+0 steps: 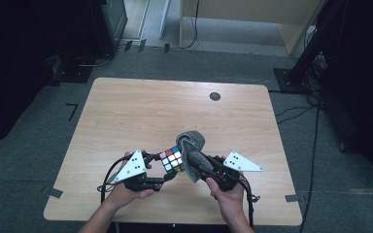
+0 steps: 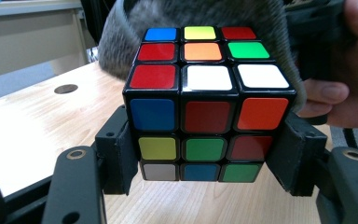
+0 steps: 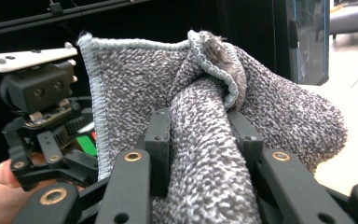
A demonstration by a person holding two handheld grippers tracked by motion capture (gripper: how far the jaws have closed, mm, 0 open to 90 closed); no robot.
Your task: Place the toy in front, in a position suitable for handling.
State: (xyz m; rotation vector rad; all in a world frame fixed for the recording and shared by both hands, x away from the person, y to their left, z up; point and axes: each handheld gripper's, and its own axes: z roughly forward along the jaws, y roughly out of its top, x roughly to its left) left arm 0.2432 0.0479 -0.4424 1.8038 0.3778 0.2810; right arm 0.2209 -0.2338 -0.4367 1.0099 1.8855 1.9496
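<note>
Here, over a pale wooden tabletop [image 1: 126, 111] with a small dark round disc [image 1: 215, 96] near its far edge, a person works near the front edge with a hand-held gripper in each hand. The left hand-held gripper [image 1: 164, 171] has its jaws closed on the lower side faces of a scrambled puzzle cube [image 1: 172, 159], which is held clear of the wood, just in front of the person and left of the other tool; in the left gripper view the cube [image 2: 208, 109] sits square between the two black pads, its top face toward the camera. The right hand-held gripper [image 1: 193, 162] is clamped on a bunched fold of grey terry cloth [image 1: 191, 145], and in the right gripper view the cloth [image 3: 205, 140] bulges between and above the jaws, its stitched hem standing free. The cloth presses against the cube's far side, so the work in hand looks like wiping the cube. The risks, as judged from here: a hard push from the cloth could twist the cube in the pads or turn one of its layers, since only the lower rows are gripped; the loose bulk of cloth could also snag on a corner and pull out of the right jaws.
</note>
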